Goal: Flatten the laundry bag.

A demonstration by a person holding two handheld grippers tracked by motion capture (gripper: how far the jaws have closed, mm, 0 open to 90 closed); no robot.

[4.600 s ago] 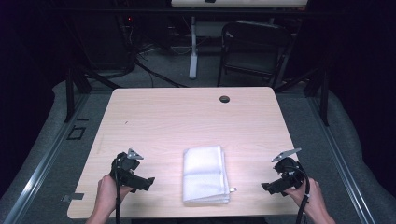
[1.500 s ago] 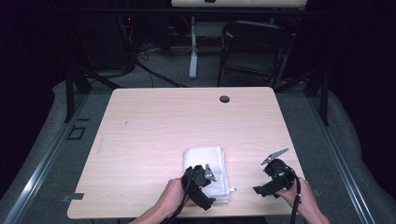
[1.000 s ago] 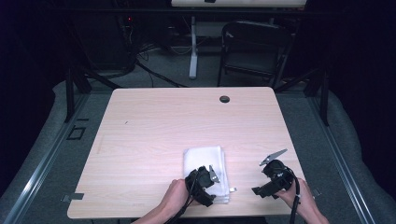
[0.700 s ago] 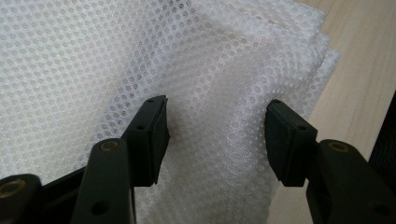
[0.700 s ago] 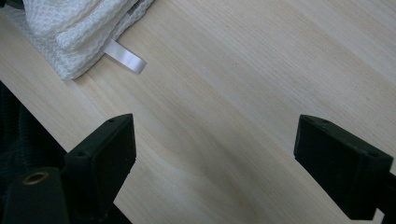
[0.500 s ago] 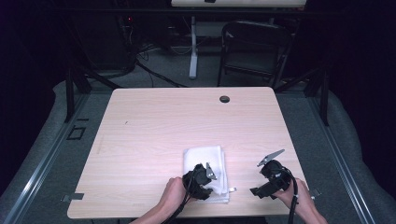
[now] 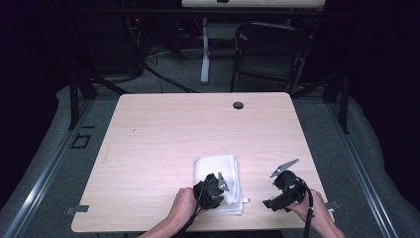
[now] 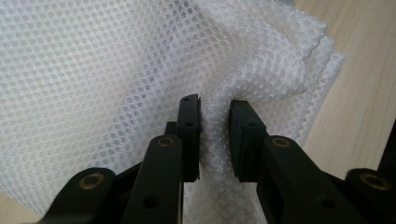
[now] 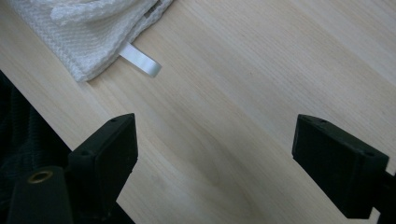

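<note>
**Left gripper pinches the towel's edge, right gripper waits wide**

The left gripper [image 8: 215,135] has its jaws just closing in, and a ridge of the white towel [image 8: 116,74] is bunched up between the two black pads; the mesh weave bulges over their tips, so the pinch looks made. From above, that left gripper [image 7: 214,187] sits on the towel's near half, the hand right behind it. The towel [image 7: 218,166] lies folded near the front edge of the wooden table [image 7: 188,129], a little right of centre, layers stacked, nothing lifted off the surface yet as far as the high view tells.

Over to the right gripper [image 9: 215,154]: jaws spread wide, nothing between them but bare wood. It hovers just beside the towel's corner, where a small white loop tag [image 9: 141,61] pokes out. In the high view the right gripper [image 7: 283,192] is clear of the cloth.

So: grasp secured on one side. Still ahead, most likely, the right gripper taking its own hold, then the lifting or unfolding.
</note>
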